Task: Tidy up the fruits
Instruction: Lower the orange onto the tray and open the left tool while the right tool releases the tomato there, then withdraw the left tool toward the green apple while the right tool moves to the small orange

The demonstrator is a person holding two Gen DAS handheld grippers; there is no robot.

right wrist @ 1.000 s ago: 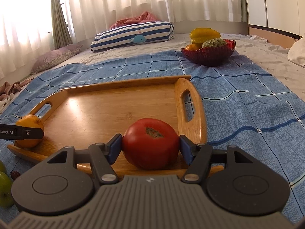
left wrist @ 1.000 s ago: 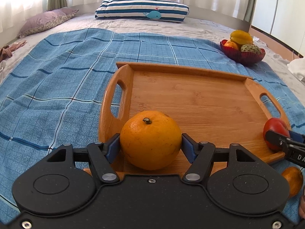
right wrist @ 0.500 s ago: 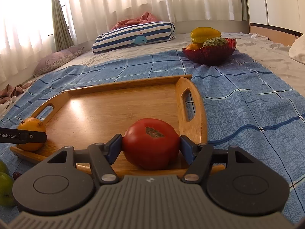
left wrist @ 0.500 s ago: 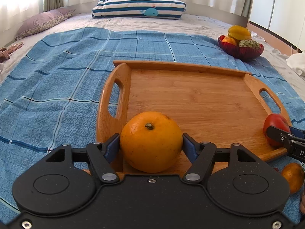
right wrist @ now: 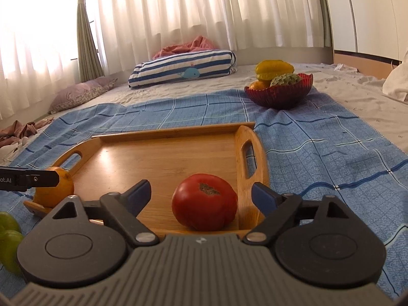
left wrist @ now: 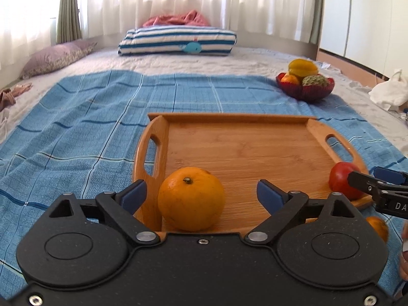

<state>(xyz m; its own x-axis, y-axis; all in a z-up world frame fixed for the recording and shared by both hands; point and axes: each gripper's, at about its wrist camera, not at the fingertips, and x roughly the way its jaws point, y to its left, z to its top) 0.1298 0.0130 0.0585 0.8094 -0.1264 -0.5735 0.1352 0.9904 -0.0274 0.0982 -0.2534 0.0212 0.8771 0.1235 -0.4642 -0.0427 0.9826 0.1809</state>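
An orange (left wrist: 191, 199) rests in the near left corner of the wooden tray (left wrist: 244, 150). My left gripper (left wrist: 201, 195) straddles it, jaws opening, blue pads clear of the fruit on both sides. In the right wrist view a red tomato (right wrist: 204, 202) sits in the tray's (right wrist: 163, 158) near right corner. My right gripper (right wrist: 201, 195) is around it, jaws opening, with gaps on both sides. The orange (right wrist: 54, 187) shows at the tray's left, the tomato (left wrist: 343, 183) at its right in the left wrist view.
A red bowl (right wrist: 280, 93) of fruit stands beyond the tray on the blue checked cloth (left wrist: 84, 127). Green fruits (right wrist: 9, 239) lie near left, another orange fruit (left wrist: 378, 227) near right. A striped pillow (left wrist: 178, 40) and purple pillow (left wrist: 57, 56) lie far back.
Both grippers have opened and let go: the orange and the tomato now rest free on the tray. The left gripper has risen and drawn back a little.
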